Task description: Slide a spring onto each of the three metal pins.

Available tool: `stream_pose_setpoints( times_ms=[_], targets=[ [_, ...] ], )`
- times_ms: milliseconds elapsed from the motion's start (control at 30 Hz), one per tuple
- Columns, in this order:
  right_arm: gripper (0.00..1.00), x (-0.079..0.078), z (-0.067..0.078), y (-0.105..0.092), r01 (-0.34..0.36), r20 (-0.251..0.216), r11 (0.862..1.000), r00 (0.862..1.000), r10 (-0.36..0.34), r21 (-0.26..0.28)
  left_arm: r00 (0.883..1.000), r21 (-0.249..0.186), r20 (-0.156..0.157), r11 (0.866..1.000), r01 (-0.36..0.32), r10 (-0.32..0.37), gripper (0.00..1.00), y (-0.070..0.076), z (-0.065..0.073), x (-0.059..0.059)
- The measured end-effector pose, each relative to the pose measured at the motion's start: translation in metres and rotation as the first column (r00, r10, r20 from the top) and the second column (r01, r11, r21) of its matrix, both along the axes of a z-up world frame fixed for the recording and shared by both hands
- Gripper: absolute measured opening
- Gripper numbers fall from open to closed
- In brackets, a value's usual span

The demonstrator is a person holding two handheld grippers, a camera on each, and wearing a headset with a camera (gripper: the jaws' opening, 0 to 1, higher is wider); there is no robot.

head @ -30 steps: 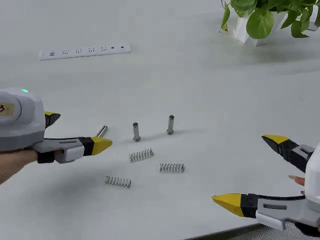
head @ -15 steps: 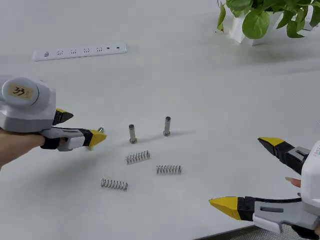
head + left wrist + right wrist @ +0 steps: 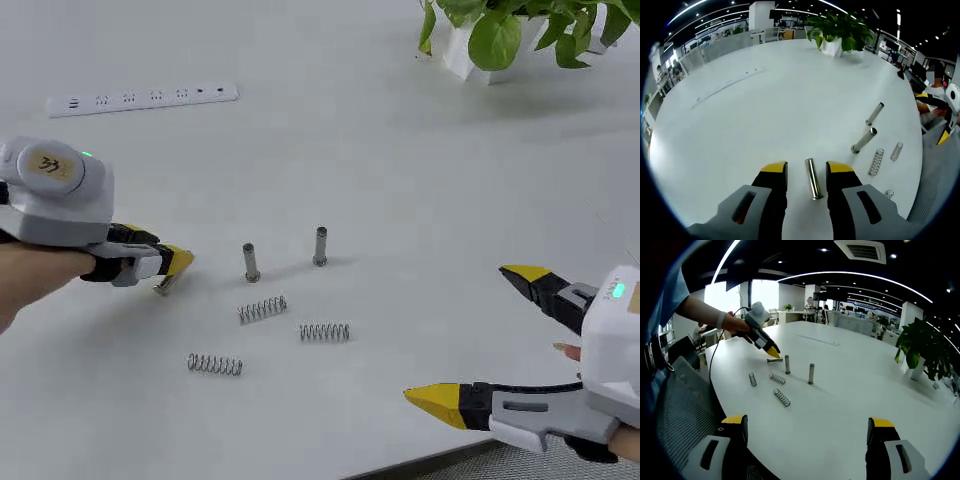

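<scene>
The white table (image 3: 420, 180) runs back to a power strip (image 3: 145, 97) at the upper left and a potted plant (image 3: 500, 30) at the upper right. Compared with a second ago, the left tool (image 3: 170, 262) sits lower at the left of the frame. Its jaws now straddle the fallen pin (image 3: 813, 177), which lies flat on the table. They are released, with a gap on either side of the shaft and nothing clenched yet. The two upright pins (image 3: 251, 262) (image 3: 320, 246) stand at centre. The three springs (image 3: 262, 309) (image 3: 325, 331) (image 3: 215, 364) lie loose just below them, none on a pin. The right tool (image 3: 478, 335) stays spread wide at the lower right, holding nothing. We judge the grasp on the fallen pin is about to begin, so the threading itself has not started.
</scene>
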State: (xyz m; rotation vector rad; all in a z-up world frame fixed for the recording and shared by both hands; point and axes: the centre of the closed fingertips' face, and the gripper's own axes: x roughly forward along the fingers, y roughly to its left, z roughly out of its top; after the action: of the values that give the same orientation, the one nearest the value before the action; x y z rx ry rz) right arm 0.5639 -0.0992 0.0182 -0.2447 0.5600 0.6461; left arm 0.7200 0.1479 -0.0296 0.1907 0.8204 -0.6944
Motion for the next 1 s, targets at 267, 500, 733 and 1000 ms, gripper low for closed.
stream_pose_setpoints(
  times_ms=[267, 500, 733, 1000],
  targets=[
    [0.99, 0.0, 0.001, 0.0, 0.001, 0.001, 1.0, 1.0, -0.001, 0.003, 1.0, 0.038, -0.02, 0.999, 0.014, -0.013, 0.21, -0.003, -0.009, -0.002],
    [0.99, 0.001, 0.002, -0.001, 0.006, 0.006, 1.0, 1.0, -0.006, 0.003, 0.999, 0.079, -0.03, 0.996, 0.034, -0.032, 0.17, -0.005, -0.015, -0.003],
    [0.99, 0.0, 0.001, -0.002, 0.005, 0.006, 1.0, 1.0, -0.005, -0.002, 0.998, 0.151, -0.018, 0.987, 0.062, -0.06, 0.13, -0.006, -0.018, 0.0],
    [0.99, 0.0, 0.002, -0.002, 0.002, 0.008, 1.0, 1.0, -0.002, -0.006, 0.997, 0.207, -0.049, 0.976, 0.072, -0.063, 0.11, -0.006, -0.017, 0.001]
  ],
)
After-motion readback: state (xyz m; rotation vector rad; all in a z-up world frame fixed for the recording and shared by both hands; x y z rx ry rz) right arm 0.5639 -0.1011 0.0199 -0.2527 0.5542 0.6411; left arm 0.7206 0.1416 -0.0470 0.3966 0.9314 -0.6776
